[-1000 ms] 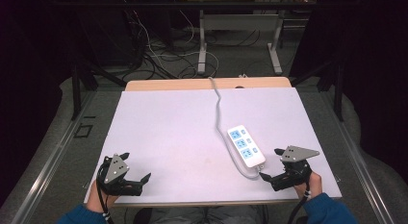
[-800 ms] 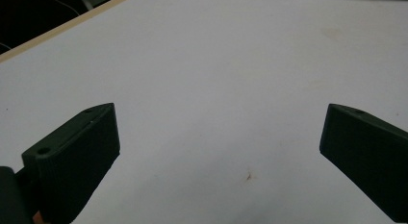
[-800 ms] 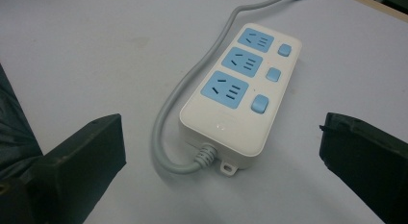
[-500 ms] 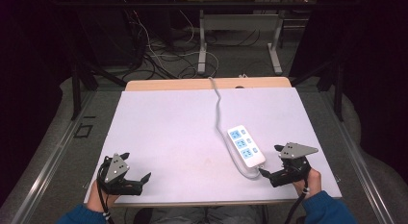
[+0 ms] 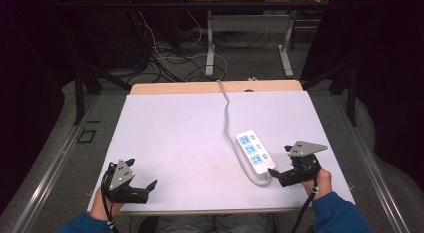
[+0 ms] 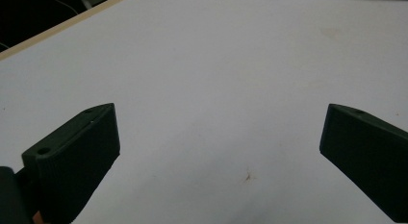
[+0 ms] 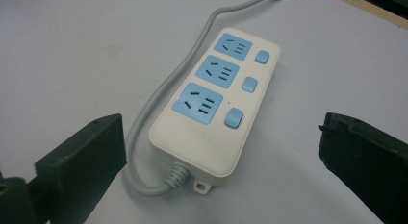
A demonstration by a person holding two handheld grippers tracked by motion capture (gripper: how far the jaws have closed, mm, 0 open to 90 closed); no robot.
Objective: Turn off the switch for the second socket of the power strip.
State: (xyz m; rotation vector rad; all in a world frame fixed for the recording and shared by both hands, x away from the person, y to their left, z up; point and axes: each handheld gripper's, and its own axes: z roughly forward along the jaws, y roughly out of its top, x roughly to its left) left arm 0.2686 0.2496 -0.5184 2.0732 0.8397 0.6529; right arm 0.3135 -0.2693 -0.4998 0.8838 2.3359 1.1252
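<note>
Hovering: right gripper (image 5: 278,180) (gaping) near power strip (image 5: 255,151) | left gripper (image 5: 146,189) apart

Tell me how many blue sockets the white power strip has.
3, in one row along the white plastic power strip: nearest socket, middle socket, farthest socket. None seems hidden.

Even light from overhead brightens the pale tabletop (image 5: 190,133); the room around it falls into near black; shadows under things are faint and soft; no glare; the high view is slightly soft and grainy; in both gripper views the near black jaws blur, while the power strip (image 7: 216,104) stays fairly sharp.
</note>
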